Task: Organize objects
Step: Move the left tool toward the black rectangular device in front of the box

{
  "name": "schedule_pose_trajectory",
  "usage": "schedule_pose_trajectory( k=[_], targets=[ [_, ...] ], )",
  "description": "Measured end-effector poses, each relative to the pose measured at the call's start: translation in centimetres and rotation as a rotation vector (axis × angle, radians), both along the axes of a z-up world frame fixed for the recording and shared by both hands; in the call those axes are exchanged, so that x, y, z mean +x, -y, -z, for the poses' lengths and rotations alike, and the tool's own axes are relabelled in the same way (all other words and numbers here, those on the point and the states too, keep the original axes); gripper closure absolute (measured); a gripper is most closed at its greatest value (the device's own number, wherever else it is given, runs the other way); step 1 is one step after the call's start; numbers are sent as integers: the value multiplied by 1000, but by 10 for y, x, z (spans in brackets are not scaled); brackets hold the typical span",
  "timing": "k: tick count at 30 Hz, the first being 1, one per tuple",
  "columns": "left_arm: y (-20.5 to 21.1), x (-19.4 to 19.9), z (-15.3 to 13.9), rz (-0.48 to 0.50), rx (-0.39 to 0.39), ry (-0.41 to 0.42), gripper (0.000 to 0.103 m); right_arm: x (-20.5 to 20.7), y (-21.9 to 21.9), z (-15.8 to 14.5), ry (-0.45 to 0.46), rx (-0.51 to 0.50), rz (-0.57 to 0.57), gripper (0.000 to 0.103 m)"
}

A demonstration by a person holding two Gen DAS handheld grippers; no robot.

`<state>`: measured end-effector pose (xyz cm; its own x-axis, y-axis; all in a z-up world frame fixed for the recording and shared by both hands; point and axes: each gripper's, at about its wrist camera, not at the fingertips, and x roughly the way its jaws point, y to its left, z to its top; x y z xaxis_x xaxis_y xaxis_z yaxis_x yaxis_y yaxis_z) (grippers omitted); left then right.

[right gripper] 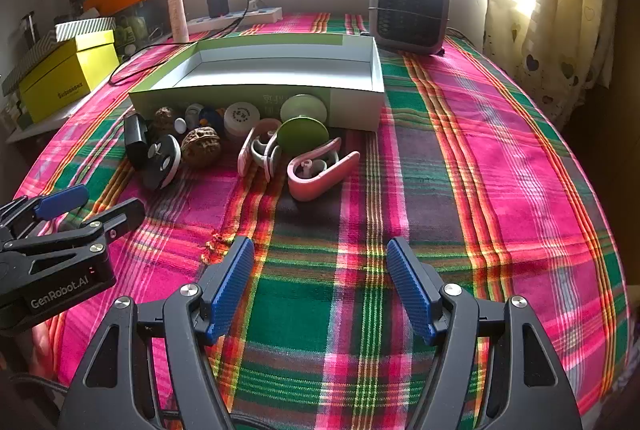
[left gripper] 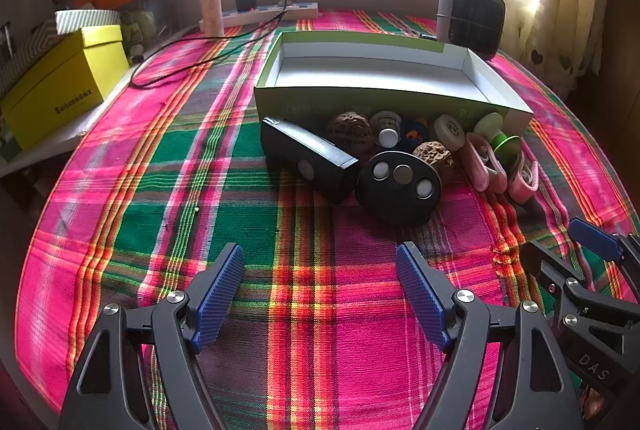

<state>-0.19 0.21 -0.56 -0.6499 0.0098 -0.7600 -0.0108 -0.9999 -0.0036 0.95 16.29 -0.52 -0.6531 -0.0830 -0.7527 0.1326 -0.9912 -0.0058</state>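
I read "GenRobot.AI" on the left gripper (right gripper: 64, 204) body, "DAS" on the right gripper (left gripper: 560, 242) body; left of the green tray (left gripper: 360, 102), a yellow box (left gripper: 68, 86) carries illegible lettering.

both grippers tilt downward, side by side: left gripper (left gripper: 320, 272) and right gripper (right gripper: 320, 266), jaws spread wide, nothing between them.
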Motion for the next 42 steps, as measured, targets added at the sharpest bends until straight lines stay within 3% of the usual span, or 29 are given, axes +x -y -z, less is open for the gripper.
schedule_pose_trajectory(
  k=[15,20,26,42],
  targets=[
    [0,-2,1,10,1,2,25,-1,0,0,3,0,-10,34],
    [4,-1,0,43,12,1,25,-3,-10,-2,10,-44,-33,34],
    [14,-2,-5,65,61,2,25,-9,-21,-3,14,-75,9,34],
    [36,-21,-15,24,145,8,25,-29,-17,-9,2,-92,-12,34]
  ],
)
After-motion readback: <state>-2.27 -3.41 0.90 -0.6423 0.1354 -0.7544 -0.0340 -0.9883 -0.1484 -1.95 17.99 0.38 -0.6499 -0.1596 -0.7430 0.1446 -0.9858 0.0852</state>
